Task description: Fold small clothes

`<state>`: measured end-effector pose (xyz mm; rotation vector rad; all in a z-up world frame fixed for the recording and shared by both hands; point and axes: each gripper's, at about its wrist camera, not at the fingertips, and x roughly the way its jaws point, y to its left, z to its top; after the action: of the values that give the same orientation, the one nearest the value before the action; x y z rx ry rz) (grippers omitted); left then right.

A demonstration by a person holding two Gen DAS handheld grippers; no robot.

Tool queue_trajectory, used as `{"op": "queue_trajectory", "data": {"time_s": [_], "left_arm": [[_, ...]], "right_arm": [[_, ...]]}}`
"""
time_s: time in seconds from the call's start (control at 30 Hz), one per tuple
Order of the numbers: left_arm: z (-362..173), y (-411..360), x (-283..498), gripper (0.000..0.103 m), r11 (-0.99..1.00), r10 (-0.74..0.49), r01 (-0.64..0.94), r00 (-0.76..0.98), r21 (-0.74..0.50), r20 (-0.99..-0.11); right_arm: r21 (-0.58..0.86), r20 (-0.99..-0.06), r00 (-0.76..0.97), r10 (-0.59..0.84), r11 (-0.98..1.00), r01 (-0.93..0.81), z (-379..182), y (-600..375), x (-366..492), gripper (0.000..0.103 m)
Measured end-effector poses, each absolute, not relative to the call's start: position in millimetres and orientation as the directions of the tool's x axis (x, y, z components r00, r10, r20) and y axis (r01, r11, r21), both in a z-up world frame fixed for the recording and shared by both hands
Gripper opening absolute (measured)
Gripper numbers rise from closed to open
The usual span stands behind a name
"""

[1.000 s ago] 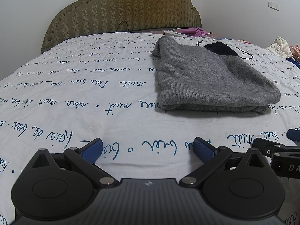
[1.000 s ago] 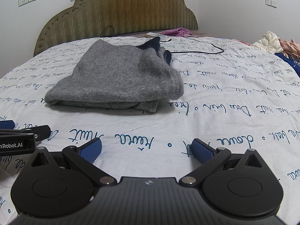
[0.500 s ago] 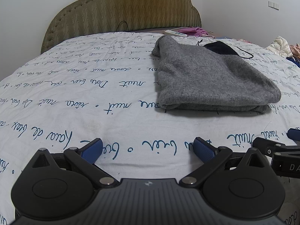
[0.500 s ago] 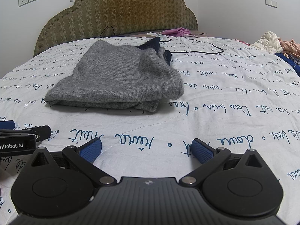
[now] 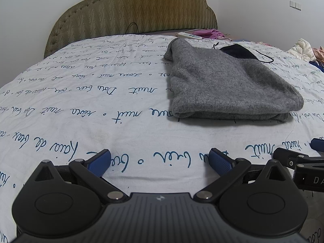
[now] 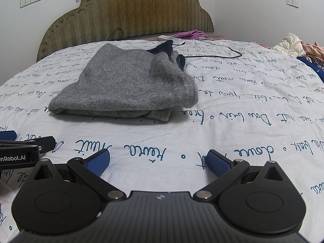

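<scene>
Left wrist view: your left gripper (image 5: 160,160) has its jaws spread wide with nothing between the blue pads (image 5: 99,161), sitting low over the bedsheet (image 5: 81,105). The sheet is white, printed all over with blue cursive script; the words aren't legible enough to quote. One grey knit sweater (image 5: 226,87) lies folded on the sheet ahead and to the right, well apart from the gripper, with a dark garment (image 5: 237,50) showing at its far end. The other tool pokes in at the right edge, marked "DA", the rest cut off. One black cable (image 5: 263,57) runs past the sweater, one white power strip (image 5: 189,35) sits near the headboard (image 5: 131,14), with pink cloth beside it. White walls, one double socket top left, one switch plate at right. Right wrist view: your right gripper (image 6: 159,160) is likewise fully spread and holds nothing, over the same sheet (image 6: 243,105). The same single sweater (image 6: 133,83) is ahead and left of centre, the navy garment (image 6: 167,47) sticking out at its far side. Your left gripper's side (image 6: 22,151) shows at the left edge with the label "enRobot.AI", start clipped. A loose pile of clothes (image 6: 297,47) sits at the far right of the bed, one double socket on the wall at left.
</scene>
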<state>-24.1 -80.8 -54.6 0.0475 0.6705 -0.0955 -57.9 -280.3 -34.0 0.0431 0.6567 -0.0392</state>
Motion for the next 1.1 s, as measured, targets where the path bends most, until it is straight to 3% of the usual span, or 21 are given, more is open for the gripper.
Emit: {"op": "queue_trajectory", "data": {"time_s": [1.1], "left_arm": [[-54.3,-80.2,-22.5,0.103,0.994,-0.079,0.106,0.772,0.005,-0.63]], "right_arm": [[0.009,-0.617,0.786,-0.034,0.999,0.05,-33.8,-276.7,-57.5,0.103]]}}
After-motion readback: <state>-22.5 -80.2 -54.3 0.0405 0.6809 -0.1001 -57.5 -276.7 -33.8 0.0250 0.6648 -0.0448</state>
